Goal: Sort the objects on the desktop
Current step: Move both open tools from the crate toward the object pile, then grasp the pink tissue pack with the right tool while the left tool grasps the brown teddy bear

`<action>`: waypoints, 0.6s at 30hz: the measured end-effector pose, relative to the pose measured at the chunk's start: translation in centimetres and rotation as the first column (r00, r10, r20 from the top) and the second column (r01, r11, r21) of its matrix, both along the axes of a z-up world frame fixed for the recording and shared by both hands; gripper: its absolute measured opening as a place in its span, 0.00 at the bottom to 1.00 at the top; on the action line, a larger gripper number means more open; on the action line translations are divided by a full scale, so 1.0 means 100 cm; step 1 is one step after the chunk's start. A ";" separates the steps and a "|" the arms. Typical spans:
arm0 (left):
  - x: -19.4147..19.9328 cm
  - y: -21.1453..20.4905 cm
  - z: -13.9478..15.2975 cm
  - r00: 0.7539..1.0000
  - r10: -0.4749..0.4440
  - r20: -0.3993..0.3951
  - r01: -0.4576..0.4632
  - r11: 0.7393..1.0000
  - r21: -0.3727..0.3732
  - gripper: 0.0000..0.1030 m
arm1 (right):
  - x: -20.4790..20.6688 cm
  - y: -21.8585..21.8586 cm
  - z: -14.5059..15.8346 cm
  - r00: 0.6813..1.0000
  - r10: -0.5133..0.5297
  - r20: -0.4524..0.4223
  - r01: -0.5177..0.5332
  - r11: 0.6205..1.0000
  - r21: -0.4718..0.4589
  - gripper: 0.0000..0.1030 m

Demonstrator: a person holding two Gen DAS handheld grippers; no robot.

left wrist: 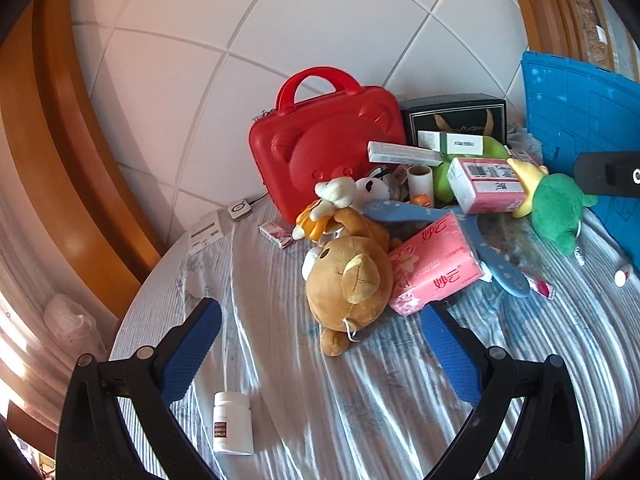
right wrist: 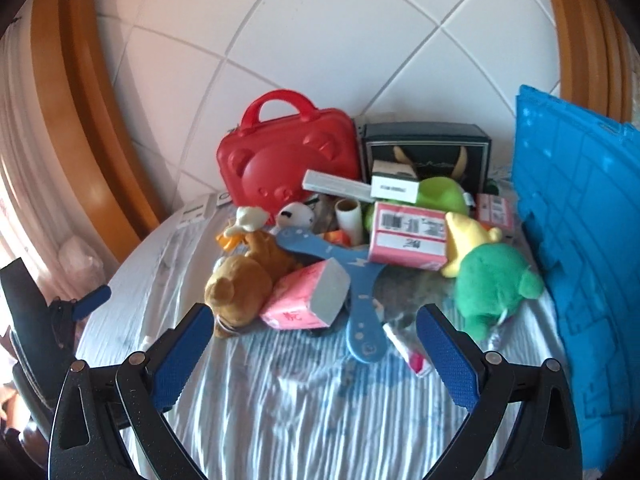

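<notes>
Left gripper point(left wrist: 320, 360): jaws spread wide, nothing between them, hovering over the striped cloth point(left wrist: 304, 412) on the tabletop. Right gripper point(right wrist: 316, 356): jaws likewise wide and empty, facing the pile.

Landmark: the red case point(left wrist: 320, 144), upright against the tiled wall.

Sorting status, as a judgement: not visibly begun. Nearly all objects lie in one mixed heap in front of the red case.

- Brown plush bear point(left wrist: 348, 280): in front of the case, nearest the left jaws.
- Pink tissue pack point(left wrist: 436, 264): touching the bear, on the side away from the case's handle.
- Blue three-armed toy point(right wrist: 352, 276): in front of the case, partly under the tissue pack.
- Pink carton point(right wrist: 408, 236) and green plush point(right wrist: 496, 284): right of the case, toward the blue crate point(right wrist: 580, 240).
- Black box point(right wrist: 428, 152): just beside the case, against the wall.
- White pill bottle point(left wrist: 232, 424): well apart from the case, lying alone by the left jaws.

The crate's interior is not visible; contents cannot be told. Remaining work: essentially every item.
</notes>
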State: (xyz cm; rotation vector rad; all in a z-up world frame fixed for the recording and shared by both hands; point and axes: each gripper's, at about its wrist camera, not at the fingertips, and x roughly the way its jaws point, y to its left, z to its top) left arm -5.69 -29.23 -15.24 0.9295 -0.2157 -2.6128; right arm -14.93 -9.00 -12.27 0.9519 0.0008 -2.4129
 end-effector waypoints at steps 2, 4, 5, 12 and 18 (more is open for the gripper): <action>-0.008 -0.009 -0.006 1.000 0.024 0.008 -0.024 1.000 -0.006 0.99 | -0.016 -0.015 -0.011 0.998 0.040 0.039 -0.040 0.999 0.007 1.00; -0.016 -0.018 -0.013 0.999 0.049 0.008 -0.049 0.999 0.007 0.99 | -0.028 -0.030 -0.017 0.996 0.069 0.050 -0.070 0.997 0.027 1.00; -0.019 -0.022 -0.016 0.998 0.055 0.007 -0.055 0.998 0.024 0.99 | -0.035 -0.037 -0.022 0.994 0.088 0.061 -0.090 0.995 0.032 1.00; -0.051 -0.025 -0.046 0.998 -0.041 0.037 0.038 0.997 0.063 0.99 | -0.091 -0.057 -0.076 0.973 0.088 0.214 -0.096 0.995 0.028 1.00; -0.077 -0.027 -0.065 0.995 -0.088 0.055 0.085 0.994 0.068 0.98 | -0.122 -0.064 -0.112 0.955 0.082 0.285 -0.098 0.994 0.042 1.00</action>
